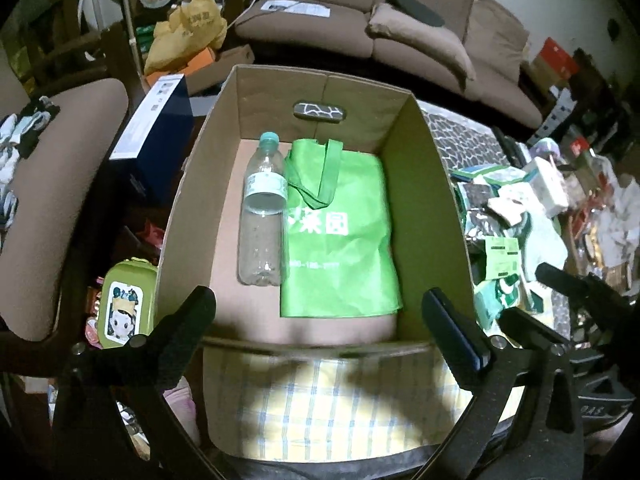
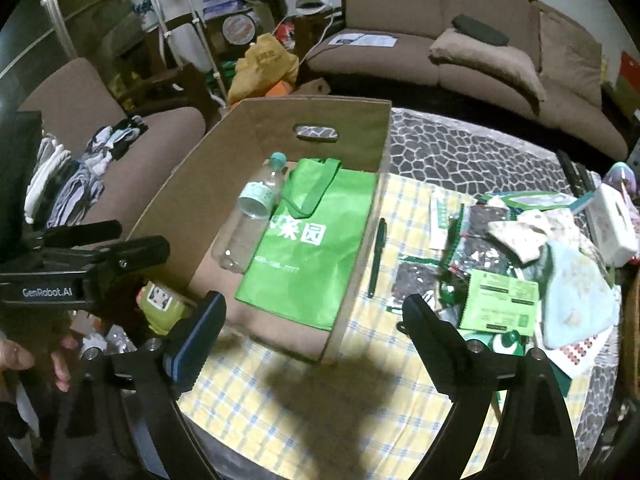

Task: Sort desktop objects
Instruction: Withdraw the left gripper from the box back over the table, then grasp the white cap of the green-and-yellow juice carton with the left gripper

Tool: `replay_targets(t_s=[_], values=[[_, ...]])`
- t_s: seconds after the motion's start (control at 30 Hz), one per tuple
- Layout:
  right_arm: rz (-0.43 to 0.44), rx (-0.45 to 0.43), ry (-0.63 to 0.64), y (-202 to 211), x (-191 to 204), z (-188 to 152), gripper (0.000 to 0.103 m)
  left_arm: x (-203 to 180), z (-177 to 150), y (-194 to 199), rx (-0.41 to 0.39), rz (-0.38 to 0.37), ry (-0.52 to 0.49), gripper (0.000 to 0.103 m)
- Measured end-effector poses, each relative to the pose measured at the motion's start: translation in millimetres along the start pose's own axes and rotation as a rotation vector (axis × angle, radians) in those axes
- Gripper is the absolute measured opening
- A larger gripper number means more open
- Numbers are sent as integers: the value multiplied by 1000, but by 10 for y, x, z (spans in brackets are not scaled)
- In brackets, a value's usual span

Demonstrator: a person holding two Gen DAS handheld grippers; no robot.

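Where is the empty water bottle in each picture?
Left wrist view: the water bottle lies left of centre in the cardboard box, beside the green bag.
Right wrist view: the bottle is upper left of centre.
Shared landmark: the green bag.

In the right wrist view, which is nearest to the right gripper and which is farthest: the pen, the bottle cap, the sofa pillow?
From the right gripper:
1. Pen, on the tablecloth right of the box.
2. Bottle cap, inside the box, far end.
3. Pillow, on the sofa behind.

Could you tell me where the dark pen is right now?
In the right wrist view, the pen lies on the checked cloth, just right of the cardboard box.
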State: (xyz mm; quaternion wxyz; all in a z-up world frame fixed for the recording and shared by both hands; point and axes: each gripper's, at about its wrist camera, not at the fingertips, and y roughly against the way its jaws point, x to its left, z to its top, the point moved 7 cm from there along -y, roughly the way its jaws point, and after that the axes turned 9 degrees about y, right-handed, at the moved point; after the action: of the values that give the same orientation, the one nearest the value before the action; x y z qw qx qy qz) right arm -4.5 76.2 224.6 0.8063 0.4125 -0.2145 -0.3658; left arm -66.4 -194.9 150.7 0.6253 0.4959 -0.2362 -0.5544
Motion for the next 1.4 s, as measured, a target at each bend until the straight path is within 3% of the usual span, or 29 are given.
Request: replay_targets(t_s=[0.53,0.93,1.13,1.4], values=[[-64,-35,-30,439,-85,-429,92,-293,-473,334,-41,-6,-60,103],[-191,-4,-123,873,-668,-1003,92,-771,-974,440,-32,-85,-126,103],[-218,8,-179,934,-1022,-1261,92,-1071,-1191,271,8,-126,-162,103],[-219,1,-232,607,-1536,-1411,92,-1569,-1424,-188,62,-168,-247,103]])
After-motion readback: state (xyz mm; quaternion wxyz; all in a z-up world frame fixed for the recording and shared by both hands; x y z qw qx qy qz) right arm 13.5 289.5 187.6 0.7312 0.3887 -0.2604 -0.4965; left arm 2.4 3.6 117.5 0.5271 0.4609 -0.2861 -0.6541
